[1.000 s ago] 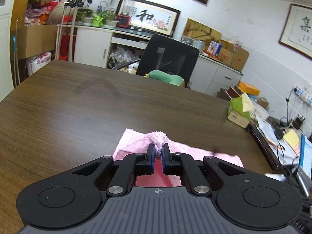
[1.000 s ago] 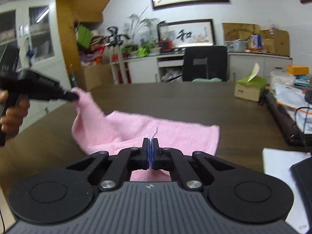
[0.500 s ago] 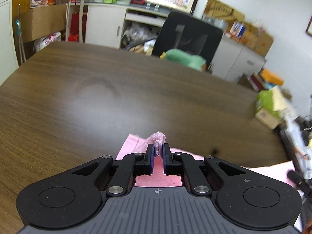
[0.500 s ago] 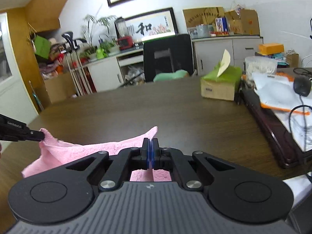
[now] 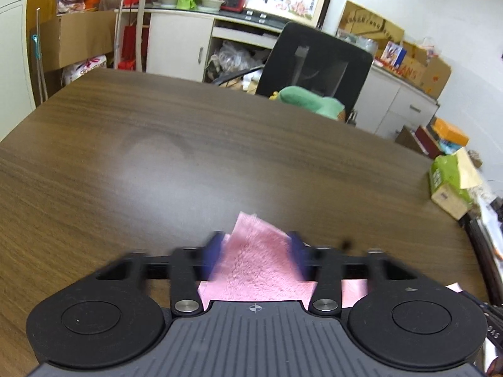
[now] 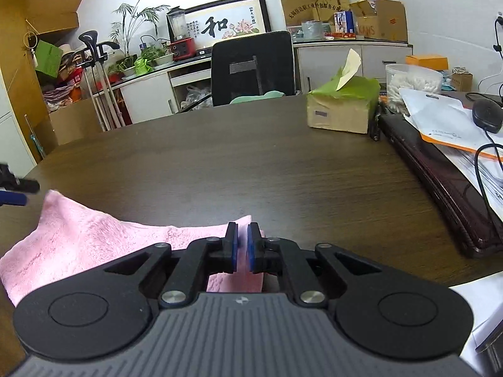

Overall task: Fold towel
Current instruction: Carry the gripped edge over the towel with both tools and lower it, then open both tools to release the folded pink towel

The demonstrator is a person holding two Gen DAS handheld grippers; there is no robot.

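Dark wood-grain surface (image 6: 283,169), pink towel (image 6: 94,245) lying at its near edge. Left hand-held gripper (image 5: 256,253) released, blurred blue pads spread wide with a towel corner lying loose between them. Right hand-held gripper (image 6: 242,246) parted slightly, towel edge between its pads. Green tissue box (image 6: 342,106) far right of the towel; black office chair (image 6: 253,66) beyond the surface; framed calligraphy (image 6: 220,25) on the white wall.
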